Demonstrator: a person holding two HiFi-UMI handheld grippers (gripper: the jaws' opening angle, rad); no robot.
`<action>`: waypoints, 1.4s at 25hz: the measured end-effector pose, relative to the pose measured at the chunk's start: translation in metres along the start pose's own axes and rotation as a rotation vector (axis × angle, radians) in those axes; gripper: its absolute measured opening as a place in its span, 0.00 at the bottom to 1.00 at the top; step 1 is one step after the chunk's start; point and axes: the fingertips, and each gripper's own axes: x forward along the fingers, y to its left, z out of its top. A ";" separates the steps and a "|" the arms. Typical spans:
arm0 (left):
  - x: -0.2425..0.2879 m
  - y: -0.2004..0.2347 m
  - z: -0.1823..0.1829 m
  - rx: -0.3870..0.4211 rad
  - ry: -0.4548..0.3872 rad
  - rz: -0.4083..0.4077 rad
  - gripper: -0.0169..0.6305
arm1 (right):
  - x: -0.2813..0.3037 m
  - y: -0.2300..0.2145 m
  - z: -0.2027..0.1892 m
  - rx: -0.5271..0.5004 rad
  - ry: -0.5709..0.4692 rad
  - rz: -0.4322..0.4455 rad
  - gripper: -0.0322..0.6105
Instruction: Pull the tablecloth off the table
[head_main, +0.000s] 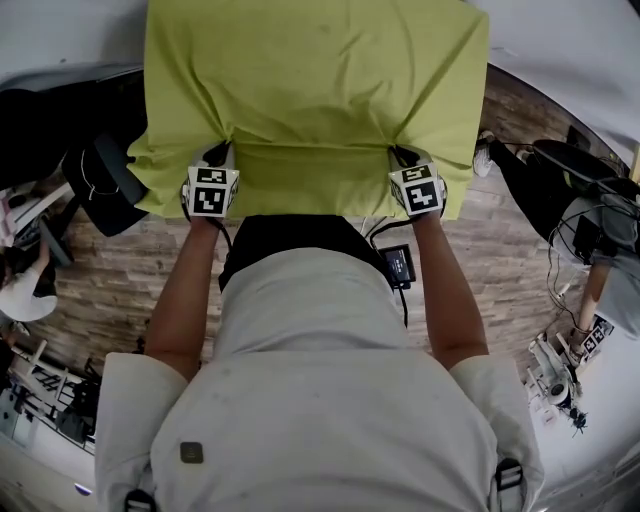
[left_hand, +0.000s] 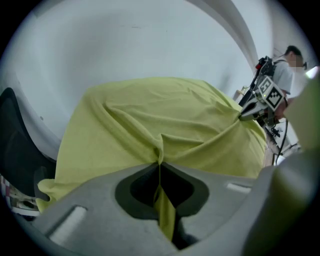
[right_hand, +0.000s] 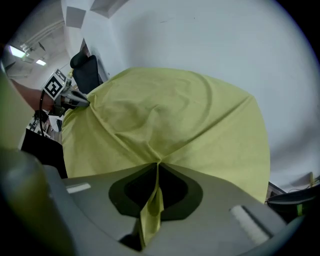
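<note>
Tablecloth (head_main: 315, 90) yellow-green, near edge pinched in closed left gripper (head_main: 218, 158), closed right gripper (head_main: 405, 160)

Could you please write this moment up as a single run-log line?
left gripper: shut on tablecloth | right gripper: shut on tablecloth | tablecloth: draped, puckered at both grips

Head cam looks steeply down past my chest at the yellow-green fabric tablecloth (head_main: 315, 90), from a bit back. The cam on my left tongs (left_hand: 160, 164) rides right behind the jaws, facing out across the cloth, super close. Same deal on my right tongs (right_hand: 156, 164). All three share that cloth, and each tongs cam catches the other tongs off to one side.
</note>
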 end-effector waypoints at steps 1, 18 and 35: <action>0.000 0.000 0.001 -0.007 -0.003 -0.004 0.04 | 0.000 -0.001 0.001 0.000 -0.004 0.000 0.09; -0.050 -0.017 0.046 0.033 -0.160 -0.003 0.04 | -0.058 0.003 0.023 0.023 -0.162 -0.008 0.08; -0.198 -0.042 0.157 0.075 -0.554 0.062 0.04 | -0.210 -0.021 0.100 -0.045 -0.518 -0.107 0.08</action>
